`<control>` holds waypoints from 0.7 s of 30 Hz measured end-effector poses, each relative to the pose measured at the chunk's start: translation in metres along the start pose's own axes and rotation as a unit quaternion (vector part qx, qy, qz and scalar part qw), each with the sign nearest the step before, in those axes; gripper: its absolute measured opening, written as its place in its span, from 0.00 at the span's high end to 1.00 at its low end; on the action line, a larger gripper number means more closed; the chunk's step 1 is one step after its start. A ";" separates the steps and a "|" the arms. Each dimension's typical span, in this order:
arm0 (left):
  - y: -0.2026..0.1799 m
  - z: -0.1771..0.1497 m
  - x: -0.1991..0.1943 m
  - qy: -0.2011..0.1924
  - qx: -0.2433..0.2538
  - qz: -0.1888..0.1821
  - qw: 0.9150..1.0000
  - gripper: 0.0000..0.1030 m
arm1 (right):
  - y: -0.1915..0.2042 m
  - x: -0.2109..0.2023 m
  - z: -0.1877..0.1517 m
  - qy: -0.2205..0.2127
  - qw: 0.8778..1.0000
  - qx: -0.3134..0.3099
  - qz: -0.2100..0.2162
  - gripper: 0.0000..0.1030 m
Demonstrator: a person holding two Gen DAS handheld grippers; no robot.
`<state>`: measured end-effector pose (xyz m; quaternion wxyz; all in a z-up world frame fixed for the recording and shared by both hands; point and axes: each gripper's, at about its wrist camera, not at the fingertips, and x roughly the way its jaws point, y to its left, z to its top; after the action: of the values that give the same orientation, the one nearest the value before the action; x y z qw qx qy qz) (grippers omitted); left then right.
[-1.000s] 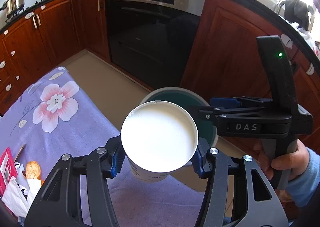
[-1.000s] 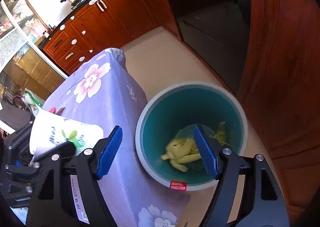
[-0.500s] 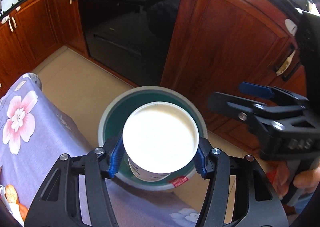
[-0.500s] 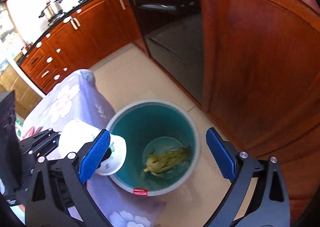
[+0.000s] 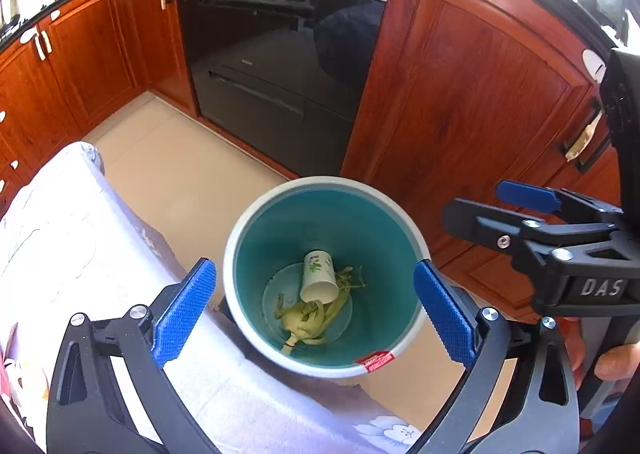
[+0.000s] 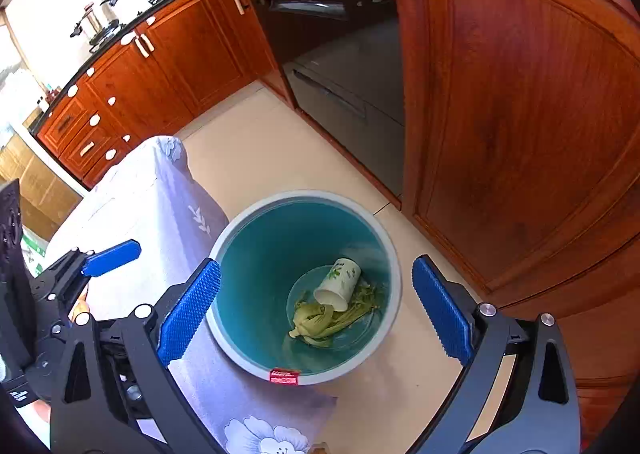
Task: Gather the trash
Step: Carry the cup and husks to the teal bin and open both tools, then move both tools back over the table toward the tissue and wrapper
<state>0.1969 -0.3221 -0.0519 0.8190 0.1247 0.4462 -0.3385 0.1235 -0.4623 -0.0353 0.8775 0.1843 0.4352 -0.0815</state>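
Note:
A teal trash bin (image 5: 256,254) with a white rim stands on the floor beside the table; it also shows in the right wrist view (image 6: 240,266). A white paper cup (image 5: 318,281) with a leaf print lies on its side at the bottom, on green vegetable scraps (image 5: 308,320). The cup (image 6: 339,284) and scraps (image 6: 320,320) show in the right wrist view too. My left gripper (image 5: 314,312) is open and empty above the bin. My right gripper (image 6: 316,312) is open and empty above the bin, to the right of the left one.
A table with a lilac flowered cloth (image 5: 80,254) lies left of the bin. Red-brown wooden cabinets (image 5: 460,94) and a black oven (image 5: 280,66) stand behind the bin. Beige floor tiles (image 6: 260,150) lie between table and cabinets.
My left gripper moved over the bin with the paper cup, then opened. The cup fell and now lies at the bottom of the bin. My right gripper stayed open.

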 end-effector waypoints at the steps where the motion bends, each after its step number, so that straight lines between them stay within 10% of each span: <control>1: 0.001 -0.001 -0.002 -0.001 -0.002 0.001 1.000 0.04 | 0.003 -0.001 0.000 0.001 1.000 -0.002 0.000 0.10; 21: 0.080 -0.086 -0.104 -0.024 -0.074 0.064 0.995 0.04 | 0.127 -0.025 -0.037 0.011 0.994 -0.091 0.056 0.10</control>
<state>0.1563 -0.1735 -0.0242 0.8567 0.0835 0.4412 -0.2539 0.1201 -0.3317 -0.0040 0.8888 0.1288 0.4398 0.0102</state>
